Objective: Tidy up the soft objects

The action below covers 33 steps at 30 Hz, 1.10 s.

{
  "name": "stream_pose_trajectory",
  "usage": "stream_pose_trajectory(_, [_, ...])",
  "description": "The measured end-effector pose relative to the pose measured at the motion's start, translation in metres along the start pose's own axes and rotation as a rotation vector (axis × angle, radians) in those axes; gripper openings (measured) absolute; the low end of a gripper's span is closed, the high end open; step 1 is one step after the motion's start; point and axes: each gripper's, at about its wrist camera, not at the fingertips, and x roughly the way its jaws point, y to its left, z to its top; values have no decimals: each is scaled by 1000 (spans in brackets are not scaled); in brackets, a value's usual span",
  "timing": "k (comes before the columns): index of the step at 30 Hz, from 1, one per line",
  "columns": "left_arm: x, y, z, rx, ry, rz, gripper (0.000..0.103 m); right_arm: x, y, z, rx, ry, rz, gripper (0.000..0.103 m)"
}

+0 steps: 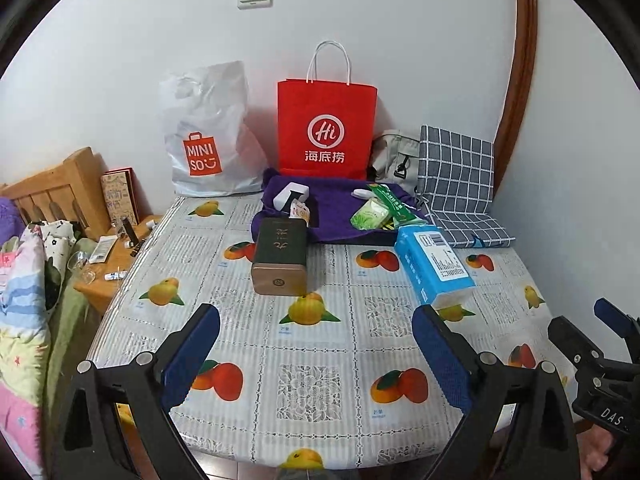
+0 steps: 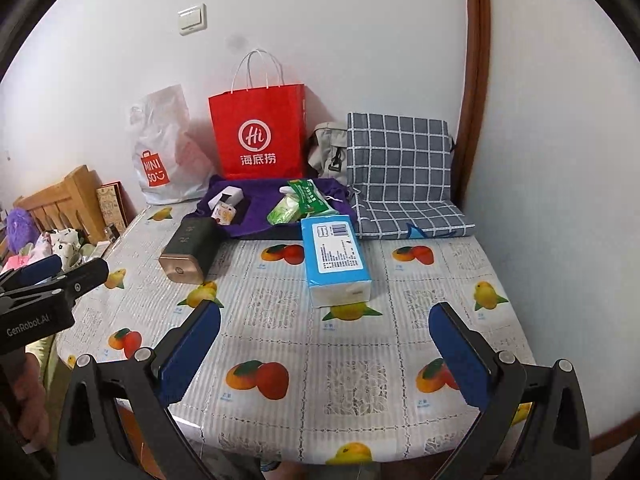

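Note:
A blue tissue pack [image 1: 434, 264] [image 2: 336, 258] lies on the mango-print tablecloth [image 1: 312, 384] [image 2: 360, 364]. Behind it a purple towel [image 1: 336, 220] [image 2: 260, 204] carries a green wipes pack [image 1: 370, 216] [image 2: 284, 210] and a white device [image 1: 290, 196]. A folded blue-grey checked cloth [image 1: 460, 184] [image 2: 400, 172] leans at the back right. My left gripper [image 1: 316, 310] hovers open over the table's near part, nothing between its pads. My right gripper [image 2: 325, 307] is open too, just short of the tissue pack. Each gripper shows at the edge of the other's view.
A dark box with a bronze end [image 1: 280, 256] [image 2: 188, 248] lies mid-table. A red paper bag [image 1: 326, 128], a white Miniso bag [image 1: 204, 136] and a grey bag [image 1: 396, 160] stand against the wall. A wooden bedside stand [image 1: 108, 256] and bedding [image 1: 24, 288] are at the left.

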Motion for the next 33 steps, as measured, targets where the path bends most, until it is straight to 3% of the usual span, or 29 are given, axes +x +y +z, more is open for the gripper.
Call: stream_pose_trajectory(33, [-16,-12,-6,44,-26,-21,97,-12,1,-5,26,-12,-9,102])
